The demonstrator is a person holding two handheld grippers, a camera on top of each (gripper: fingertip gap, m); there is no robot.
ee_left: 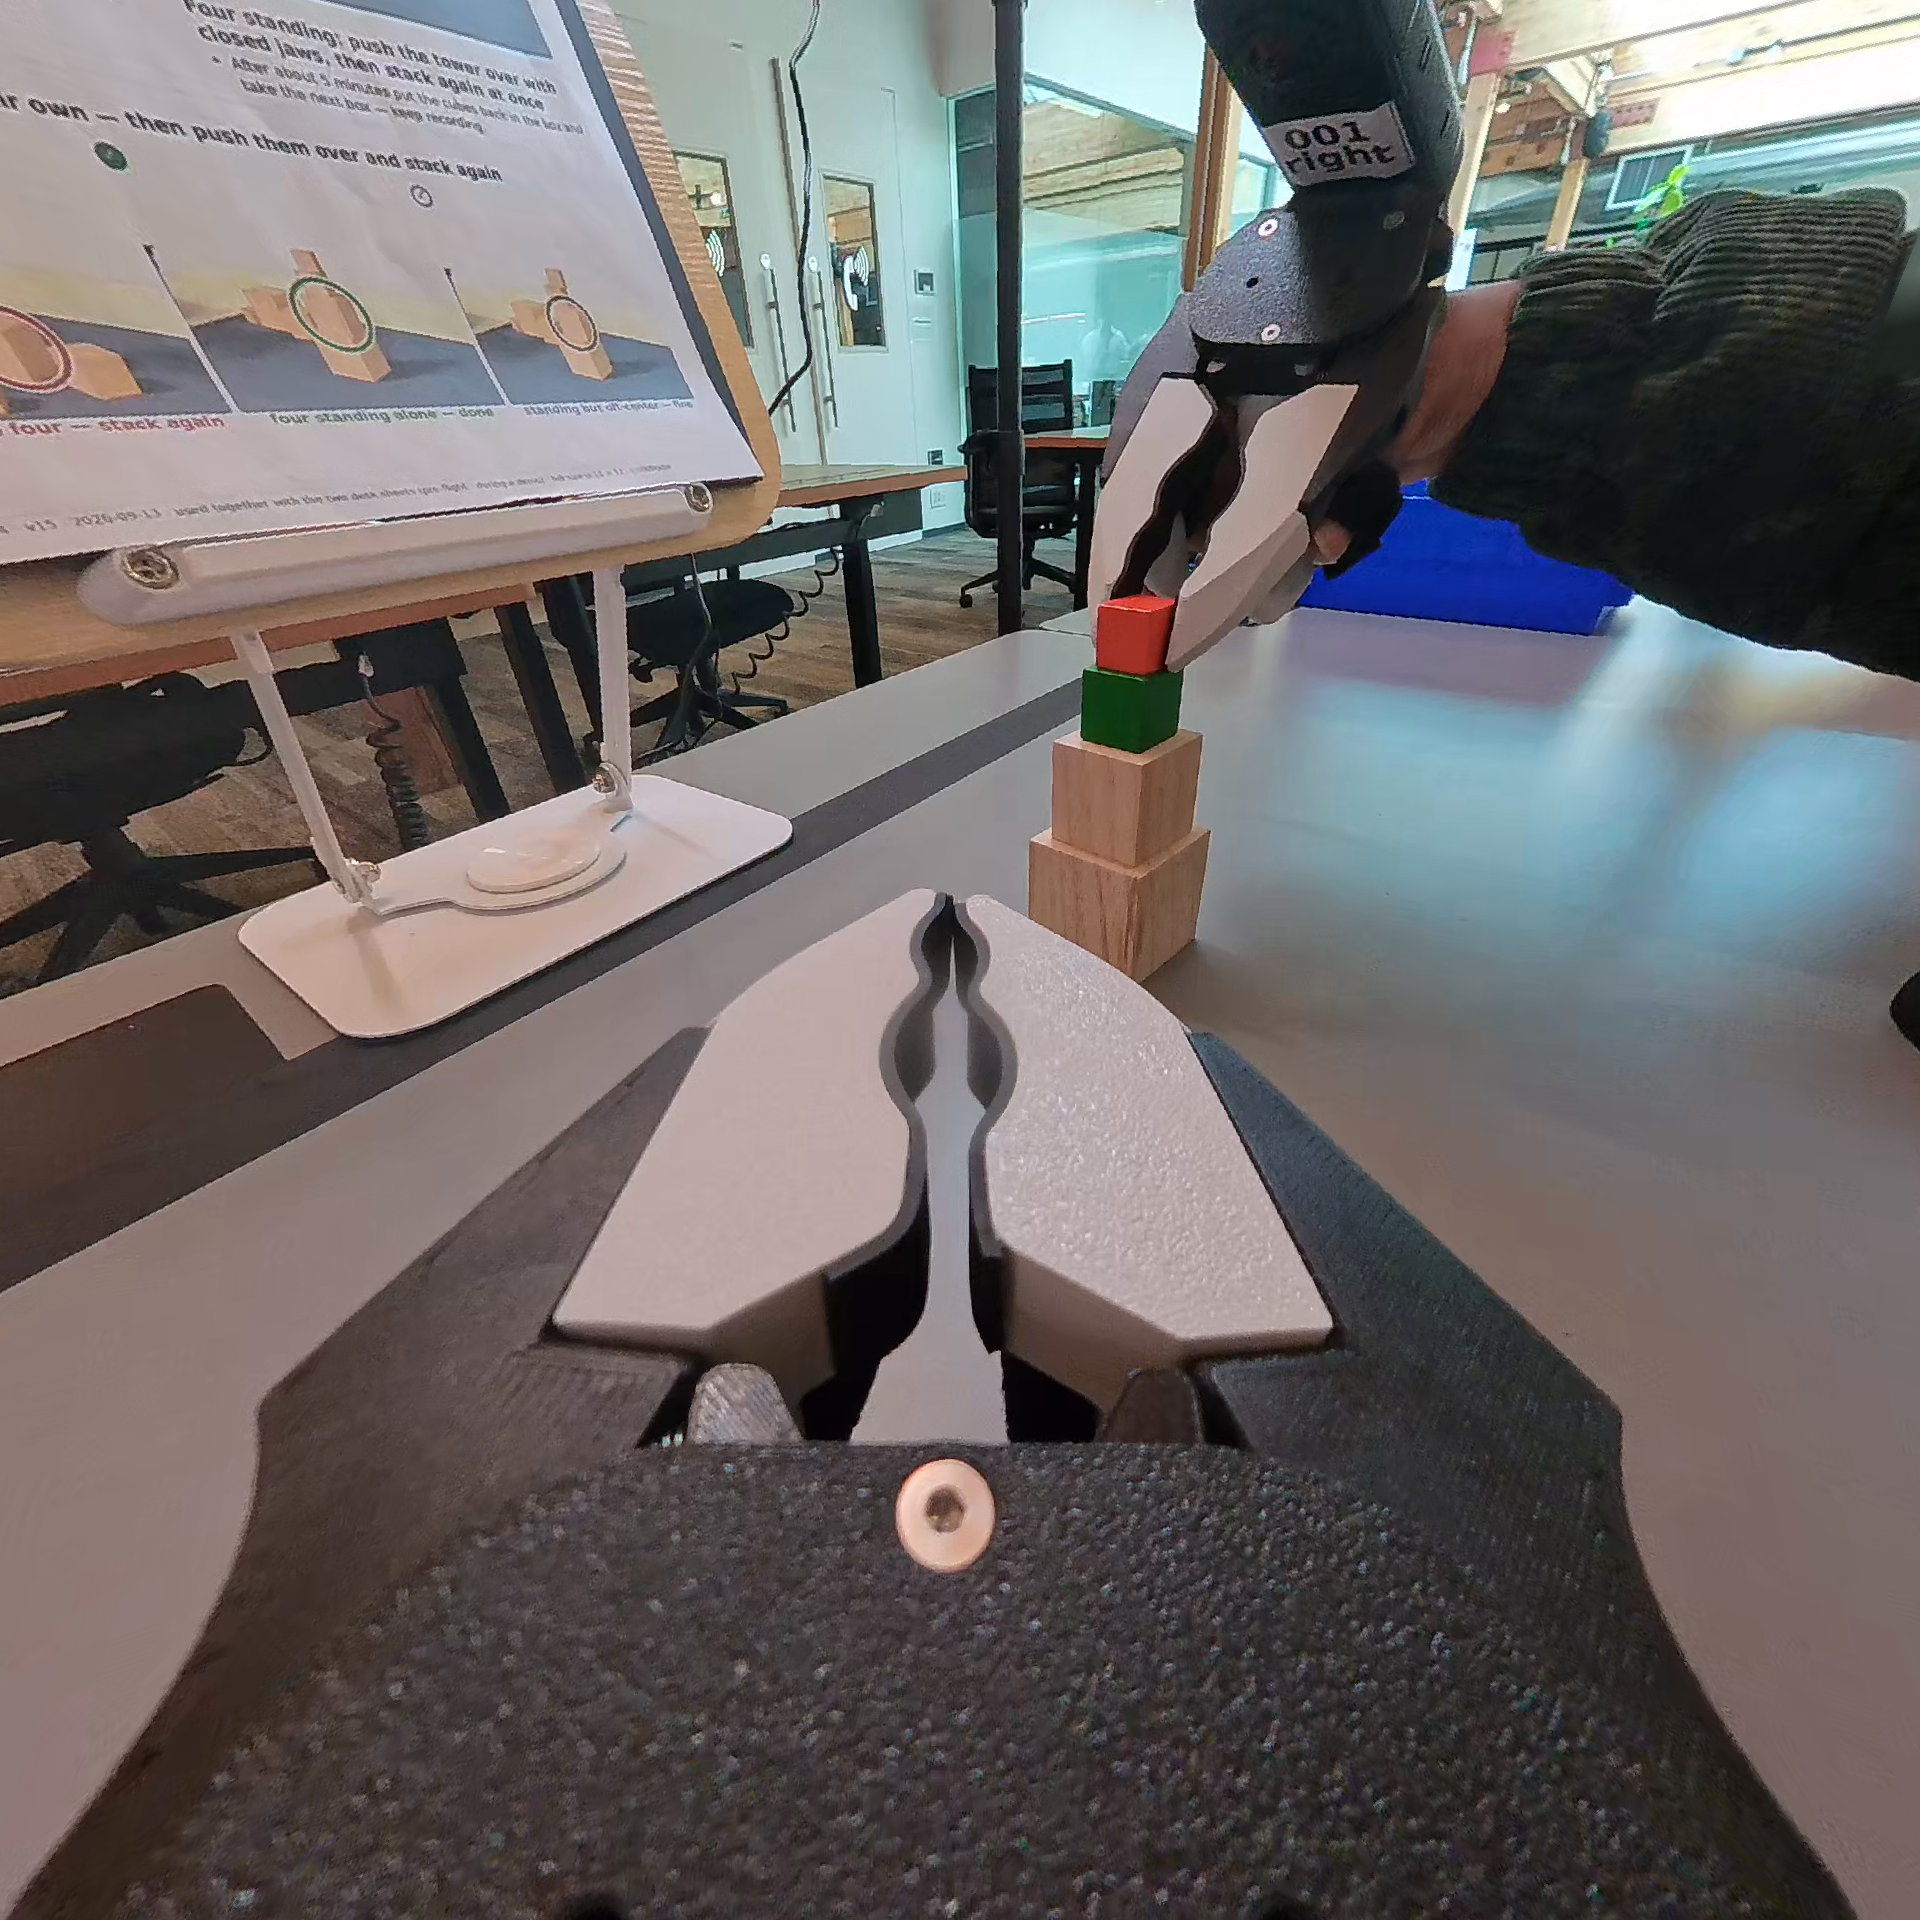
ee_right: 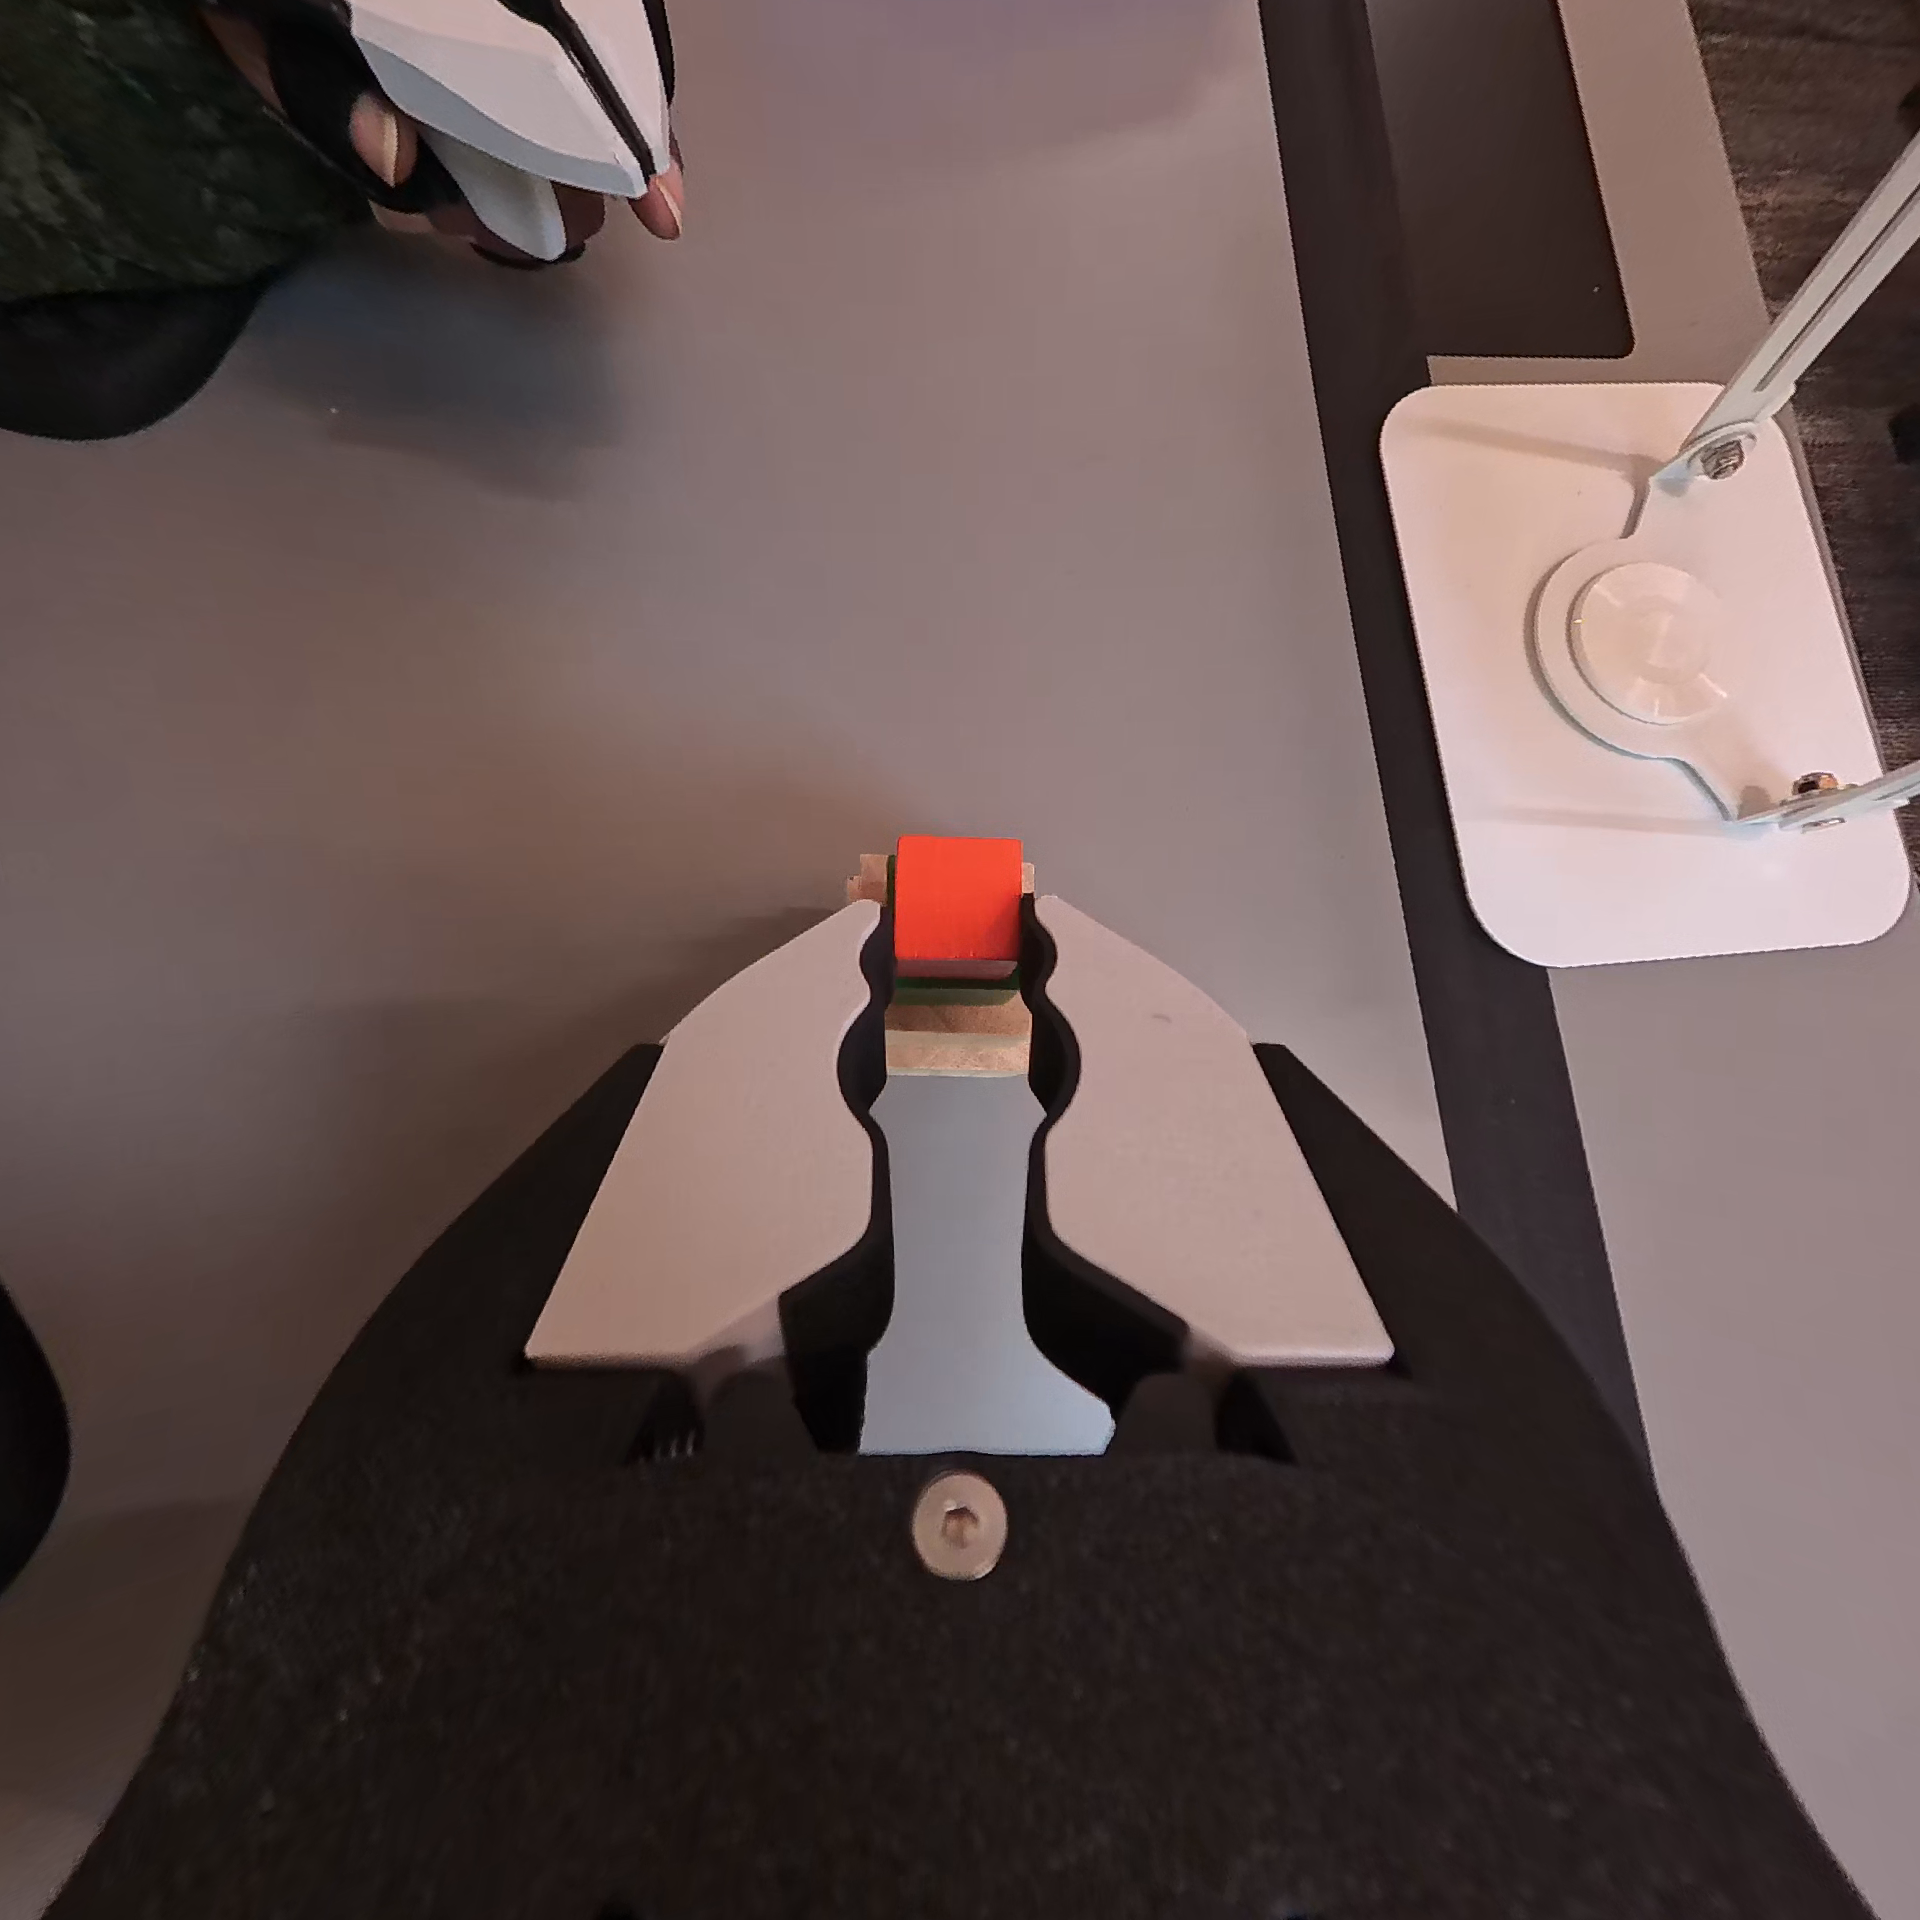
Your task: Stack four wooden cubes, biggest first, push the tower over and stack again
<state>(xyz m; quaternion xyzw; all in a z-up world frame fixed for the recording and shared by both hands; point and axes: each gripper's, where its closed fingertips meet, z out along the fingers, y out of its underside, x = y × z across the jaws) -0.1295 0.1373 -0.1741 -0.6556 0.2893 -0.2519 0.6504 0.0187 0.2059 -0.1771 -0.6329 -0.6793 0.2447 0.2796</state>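
Note:
A tower of cubes stands on the grey table [ee_left: 1558, 935]: a large wooden cube [ee_left: 1117, 904] at the bottom, a smaller wooden cube [ee_left: 1122, 795], a green cube [ee_left: 1130, 709], and a red cube [ee_left: 1135, 634] on top. My right gripper [ee_right: 954, 914] comes down from above. Both its pads press on the sides of the red cube [ee_right: 956, 899], which sits on the green cube [ee_right: 951, 987]. It also shows in the left wrist view [ee_left: 1143, 629]. My left gripper [ee_left: 948, 914] is shut and empty, low over the table just left of the tower's base. It also shows in the right wrist view [ee_right: 623, 177].
A white stand base [ee_left: 520, 914] with a tilted instruction sheet [ee_left: 312, 260] stands left of the tower, also in the right wrist view [ee_right: 1642, 675]. A dark strip [ee_left: 312, 1070] runs across the table. A blue bin [ee_left: 1455, 571] sits behind. A sleeved arm [ee_left: 1714, 416] reaches in from the right.

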